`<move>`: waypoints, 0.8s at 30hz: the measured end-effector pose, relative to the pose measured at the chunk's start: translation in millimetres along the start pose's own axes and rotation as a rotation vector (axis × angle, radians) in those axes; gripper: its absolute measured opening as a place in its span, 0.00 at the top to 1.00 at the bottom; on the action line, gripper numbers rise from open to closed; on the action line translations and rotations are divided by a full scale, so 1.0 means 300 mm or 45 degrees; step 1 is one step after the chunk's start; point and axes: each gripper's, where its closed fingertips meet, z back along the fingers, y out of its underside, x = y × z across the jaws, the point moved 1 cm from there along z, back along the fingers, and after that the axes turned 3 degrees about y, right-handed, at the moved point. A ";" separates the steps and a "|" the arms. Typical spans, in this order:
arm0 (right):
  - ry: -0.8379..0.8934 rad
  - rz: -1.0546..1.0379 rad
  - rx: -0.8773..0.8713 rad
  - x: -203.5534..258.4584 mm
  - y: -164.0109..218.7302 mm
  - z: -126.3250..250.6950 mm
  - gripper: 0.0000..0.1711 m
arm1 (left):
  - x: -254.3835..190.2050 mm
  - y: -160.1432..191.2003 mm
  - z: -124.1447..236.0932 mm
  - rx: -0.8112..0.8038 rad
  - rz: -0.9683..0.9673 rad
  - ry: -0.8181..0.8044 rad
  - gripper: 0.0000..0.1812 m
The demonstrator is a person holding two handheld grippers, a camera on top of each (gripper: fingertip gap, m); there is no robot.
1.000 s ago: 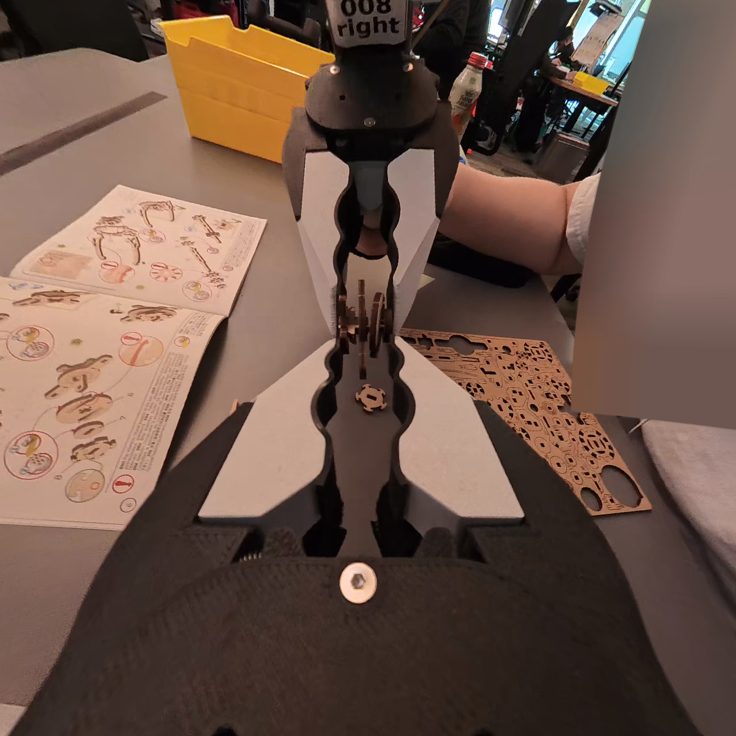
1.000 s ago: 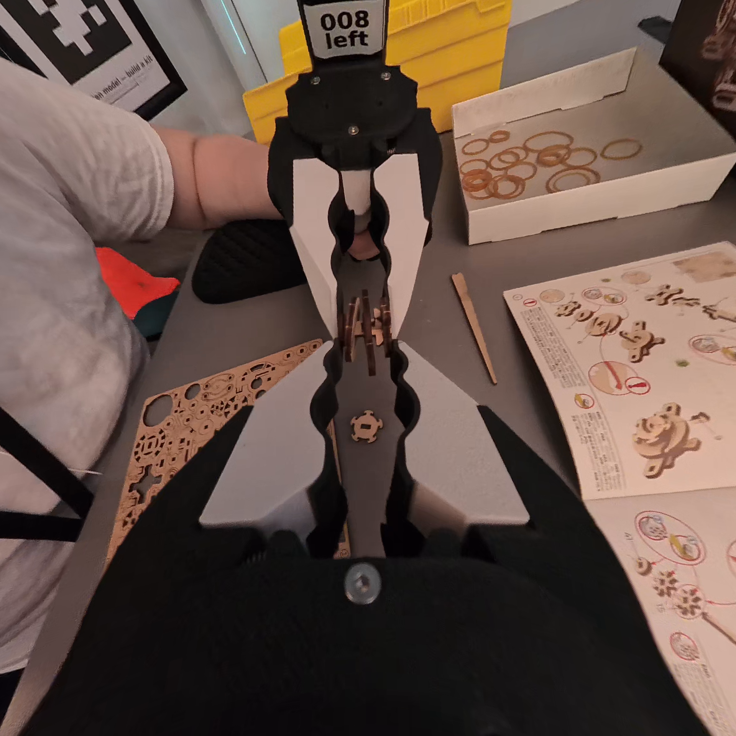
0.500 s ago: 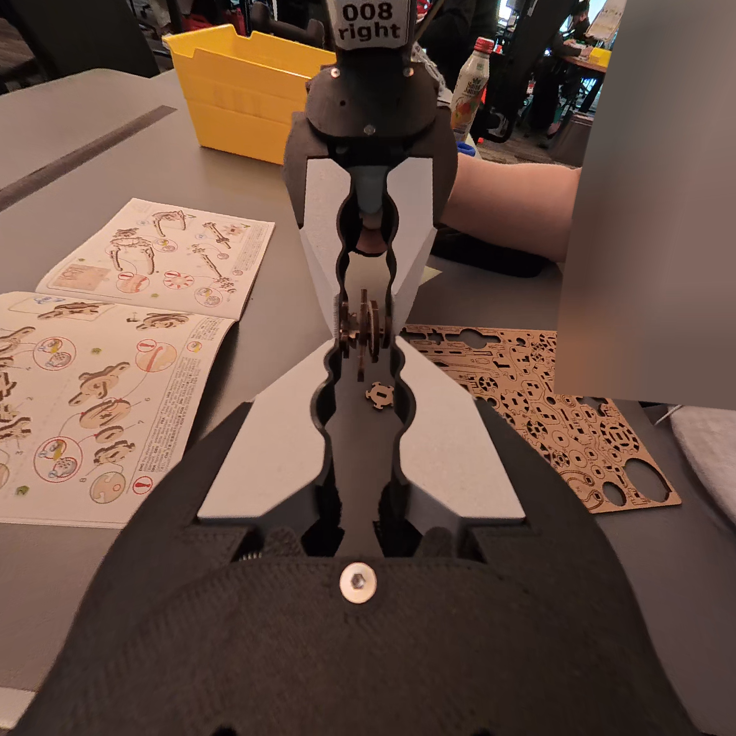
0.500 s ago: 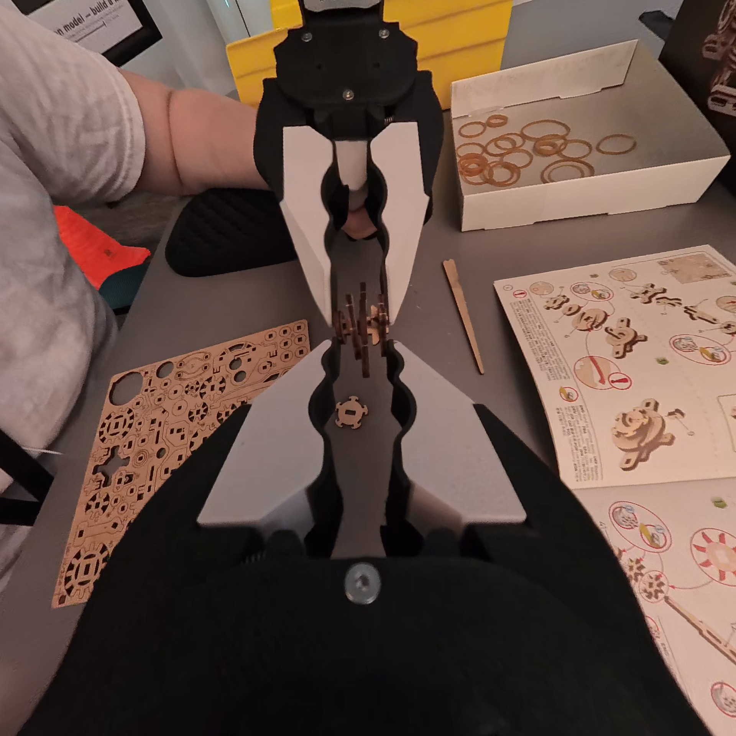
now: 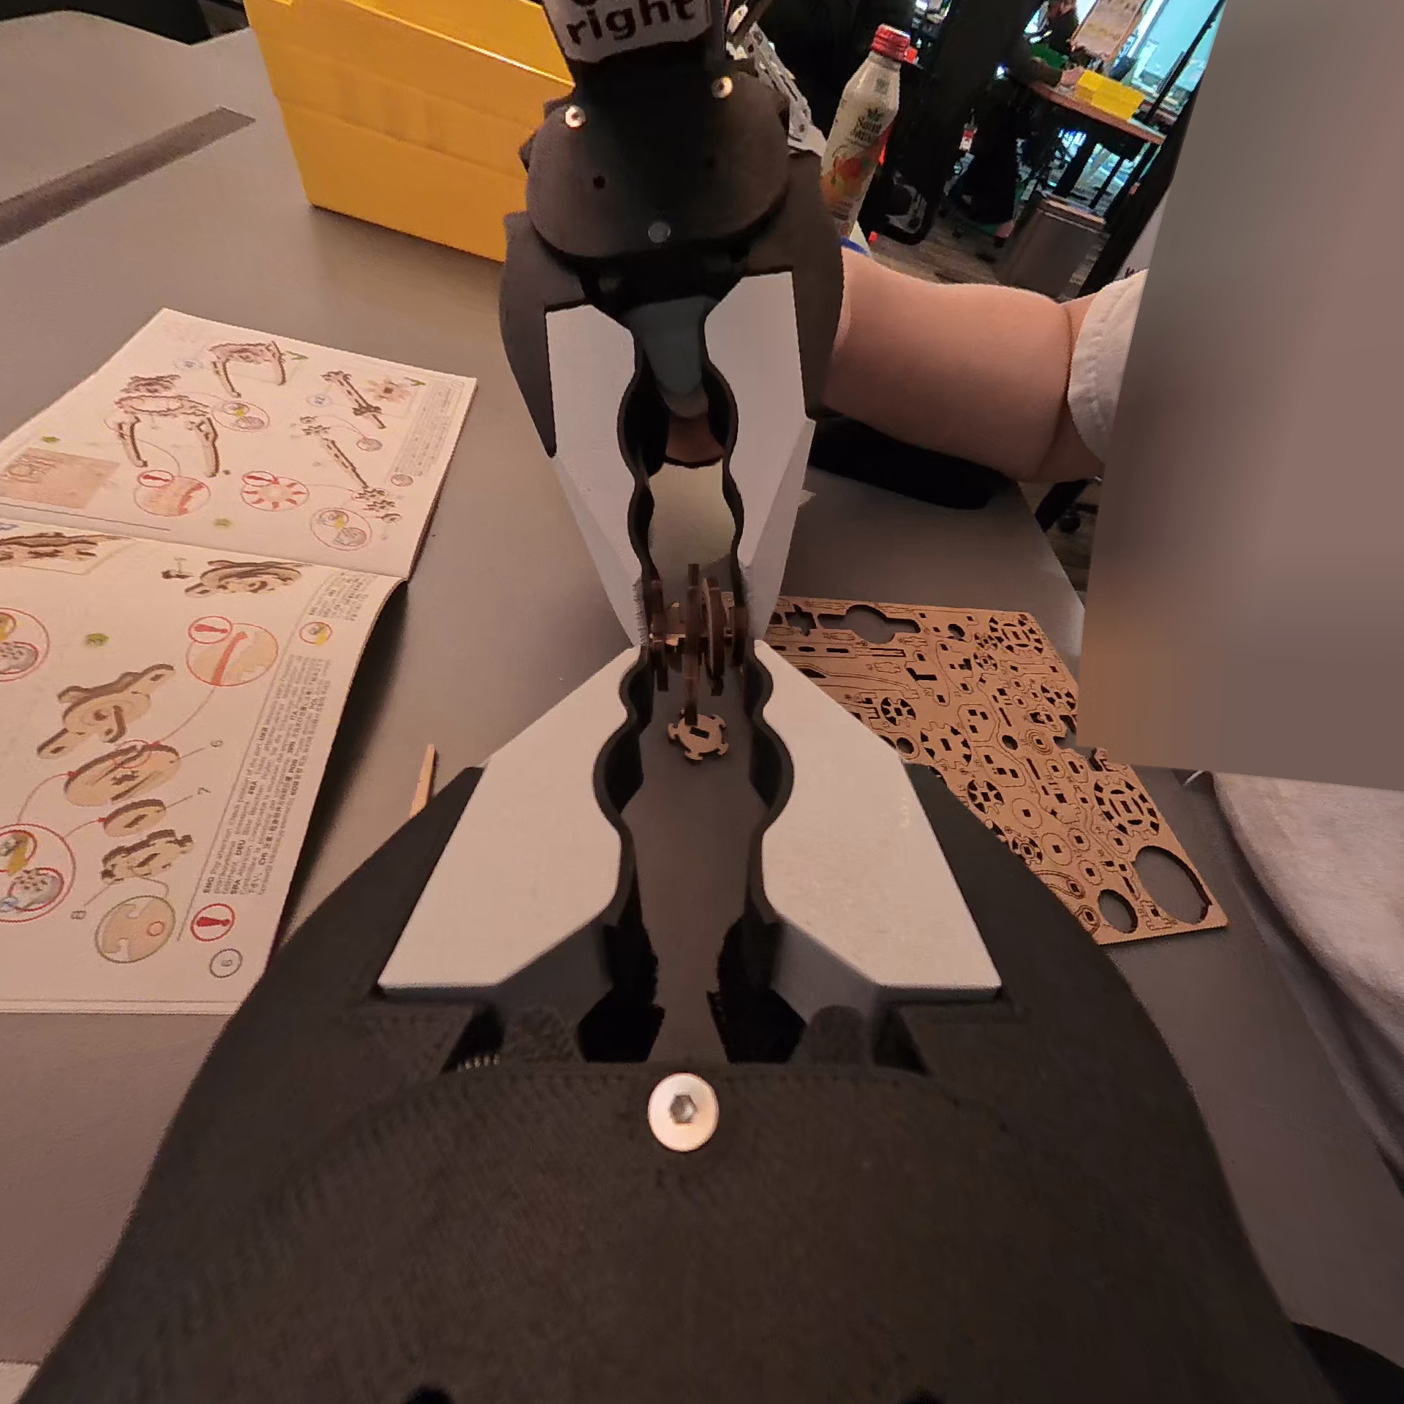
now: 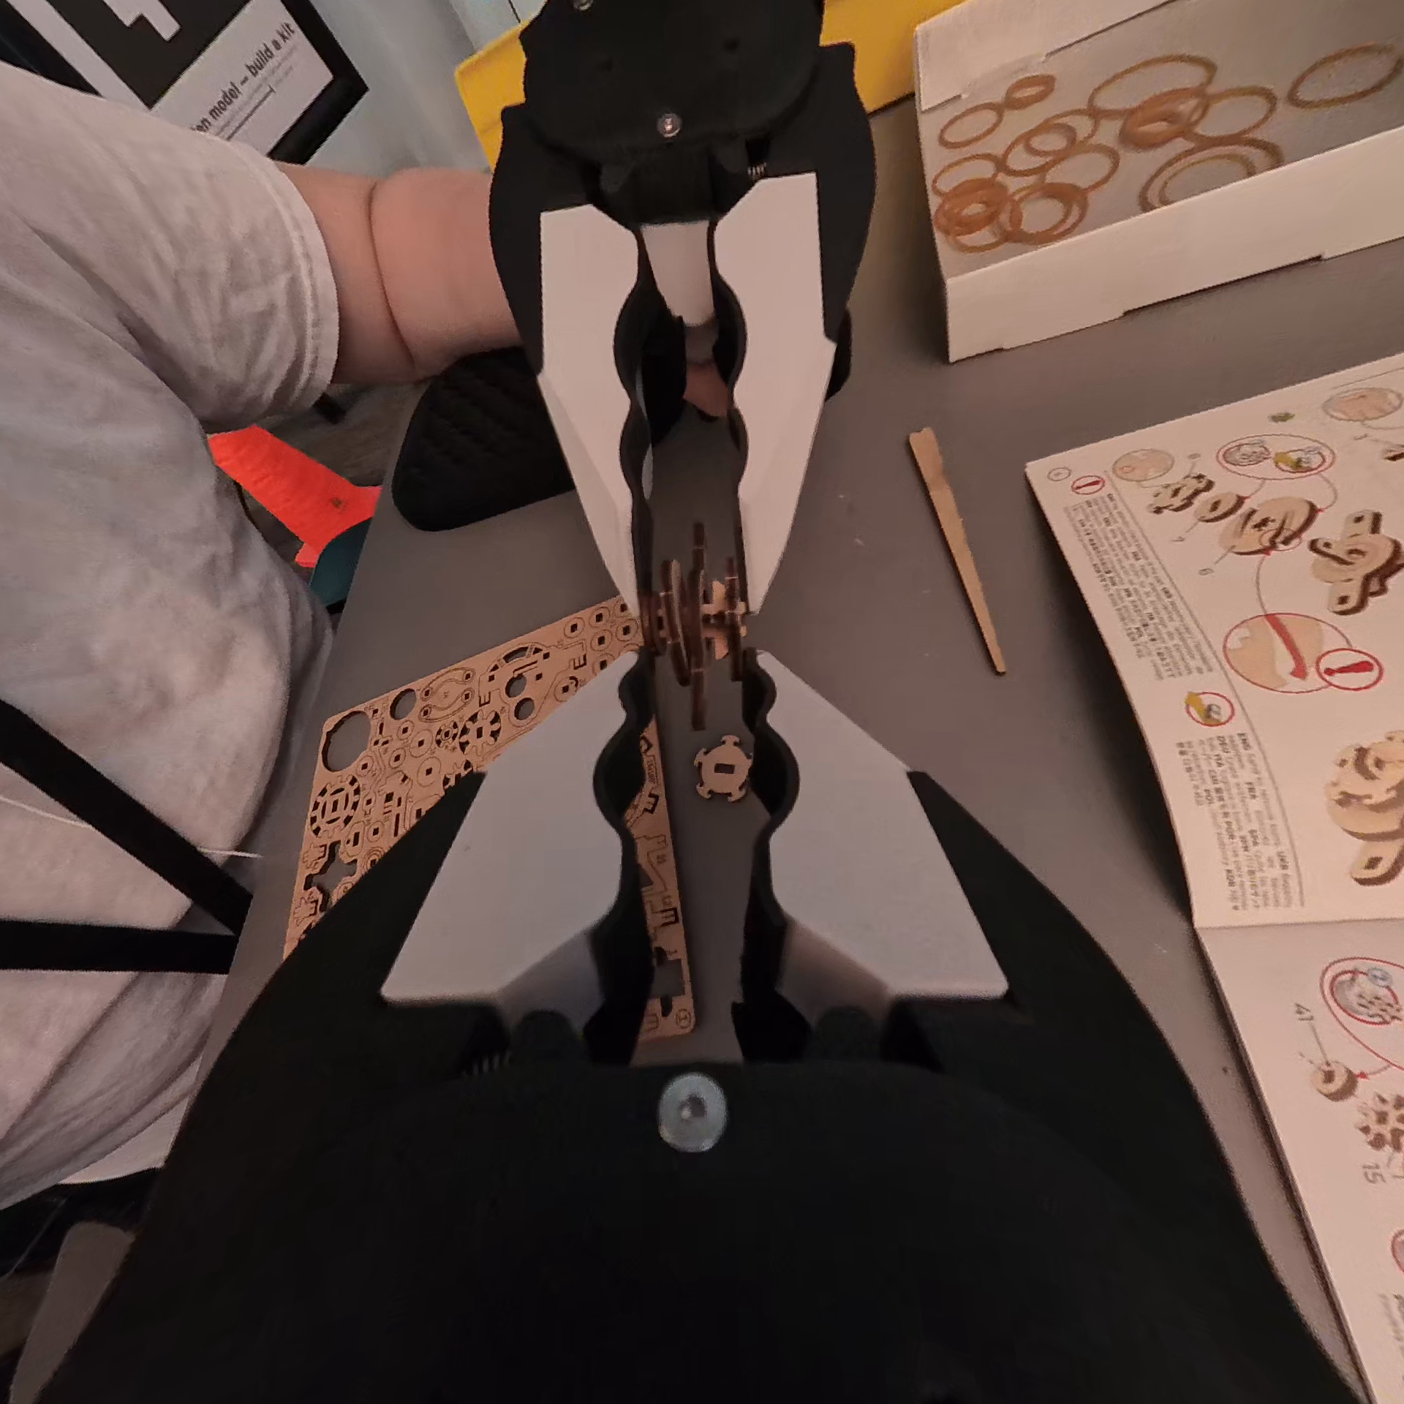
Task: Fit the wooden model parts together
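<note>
Since a moment ago, both grippers have tipped up a little and the loose gear on the table now shows just below the fingertips; the hold itself is unchanged.

Two hand-held grippers meet tip to tip above a grey table. Between them is a small wooden assembly of several thin toothed discs on a short axle, held in the air. The left gripper has its fingers closed on the near side of the assembly. The right gripper, facing it, has its fingers closed on the other side.

A single flat gear with a square hole lies on the table beneath them, apart from the assembly. A cut-out wooden sheet lies flat just beside the grippers, on the person's side. An open instruction booklet lies on the opposite side. A thin wooden stick lies between the grippers and the booklet. Farther off stand a yellow bin and a white box of rubber bands. A person's arm reaches to the right gripper.
</note>
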 end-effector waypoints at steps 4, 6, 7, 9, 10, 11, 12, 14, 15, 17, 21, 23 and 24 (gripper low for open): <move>0.000 -0.064 -0.078 -0.013 -0.023 0.011 0.86 | 0.014 -0.015 0.009 -0.039 0.033 -0.022 0.89; -0.029 -0.096 -0.103 -0.013 -0.030 0.015 0.86 | 0.016 -0.021 0.013 -0.054 0.051 -0.020 0.88; -0.027 -0.092 -0.099 -0.015 -0.027 0.014 0.86 | 0.017 -0.019 0.012 -0.050 0.054 -0.021 0.89; -0.025 -0.079 -0.083 -0.013 -0.021 0.010 0.86 | 0.014 -0.013 0.008 -0.033 0.047 -0.017 0.89; -0.023 -0.078 -0.080 -0.013 -0.020 0.009 0.86 | 0.014 -0.011 0.008 -0.028 0.049 -0.014 0.89; -0.022 -0.077 -0.080 -0.014 -0.021 0.009 0.87 | 0.014 -0.011 0.008 -0.028 0.053 -0.012 0.89; -0.026 -0.075 -0.079 -0.012 -0.021 0.009 0.87 | 0.013 -0.011 0.008 -0.030 0.057 -0.008 0.89; -0.030 -0.091 -0.063 -0.009 -0.021 0.011 0.87 | 0.011 -0.012 0.008 -0.032 0.069 0.003 0.88; -0.032 -0.098 -0.057 -0.007 -0.022 0.012 0.87 | 0.009 -0.013 0.008 -0.035 0.073 0.009 0.88; -0.031 -0.095 -0.035 -0.002 -0.018 0.011 0.87 | 0.005 -0.012 0.006 -0.029 0.077 0.020 0.88; -0.014 -0.116 -0.009 -0.008 -0.009 0.006 0.88 | 0.010 -0.003 0.002 -0.005 0.074 0.004 0.88; -0.015 -0.128 -0.016 -0.009 -0.011 0.007 0.88 | 0.012 -0.005 0.003 -0.008 0.082 0.004 0.88; -0.019 -0.129 -0.015 -0.008 -0.011 0.007 0.88 | 0.010 -0.005 0.004 -0.007 0.087 0.010 0.88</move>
